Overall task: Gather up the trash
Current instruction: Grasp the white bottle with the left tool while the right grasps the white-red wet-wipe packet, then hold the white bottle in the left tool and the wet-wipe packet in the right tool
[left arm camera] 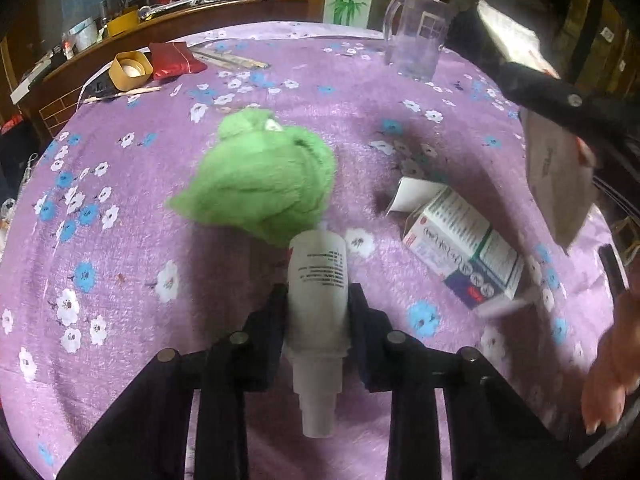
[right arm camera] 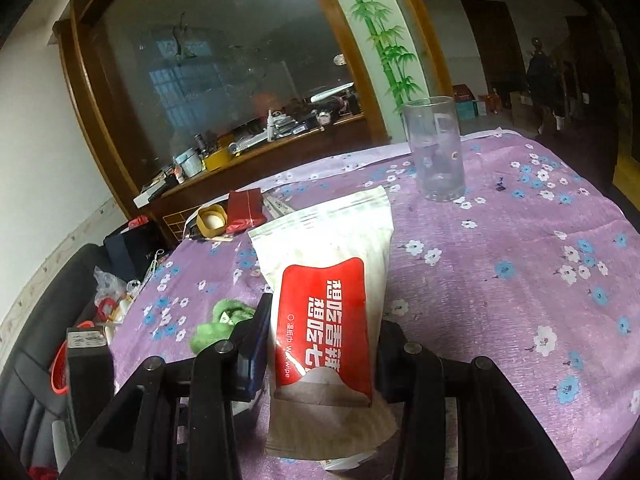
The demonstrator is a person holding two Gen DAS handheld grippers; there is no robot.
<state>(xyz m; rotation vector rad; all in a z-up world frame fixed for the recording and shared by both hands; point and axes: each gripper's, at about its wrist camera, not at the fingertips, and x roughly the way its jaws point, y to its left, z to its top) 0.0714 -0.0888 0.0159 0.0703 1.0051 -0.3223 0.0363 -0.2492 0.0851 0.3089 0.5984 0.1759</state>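
My left gripper (left arm camera: 318,300) is shut on a white plastic bottle (left arm camera: 317,280), held above the purple flowered tablecloth (left arm camera: 120,280). Just beyond it lies a crumpled green cloth (left arm camera: 260,180), and to the right a small printed carton (left arm camera: 464,252) with its flap open. My right gripper (right arm camera: 322,320) is shut on a white and red wet-wipe packet (right arm camera: 328,300), held upright above the table. The packet and right gripper also show in the left wrist view (left arm camera: 556,176) at the upper right. The green cloth shows in the right wrist view (right arm camera: 218,322) at the lower left.
A clear glass pitcher (left arm camera: 414,36) stands at the table's far side; it also shows in the right wrist view (right arm camera: 434,148). A yellow tape roll (left arm camera: 130,70), a red pouch (left arm camera: 176,60) and sticks lie at the far left. A cluttered wooden shelf runs behind.
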